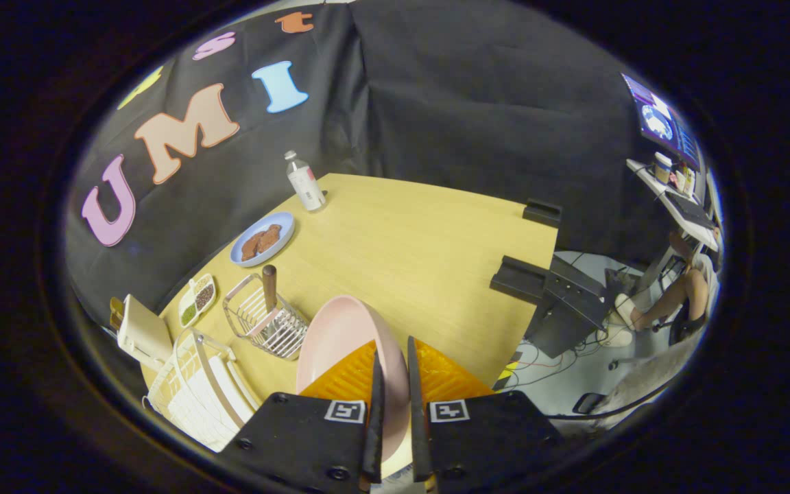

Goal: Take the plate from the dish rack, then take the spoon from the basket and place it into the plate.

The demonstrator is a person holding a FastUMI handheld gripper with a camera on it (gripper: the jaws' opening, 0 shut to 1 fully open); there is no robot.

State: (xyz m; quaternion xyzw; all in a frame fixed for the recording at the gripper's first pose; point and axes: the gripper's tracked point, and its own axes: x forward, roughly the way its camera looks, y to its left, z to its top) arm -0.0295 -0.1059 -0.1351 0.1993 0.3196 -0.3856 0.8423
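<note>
Step one under way: pink plate (340, 343) pinched by rim in gripper (395, 384), lifted clear of white dish rack (193, 384). Next: set flat on table (422, 254), then fetch spoon (269, 285) from wire basket (265, 322).

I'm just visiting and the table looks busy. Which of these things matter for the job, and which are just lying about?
For the job:
pink plate, clamped between the fingers
white dish rack
wire basket with the brown-handled spoon

Lying about:
blue plate with brown food
bottle
small dish of beans
</note>
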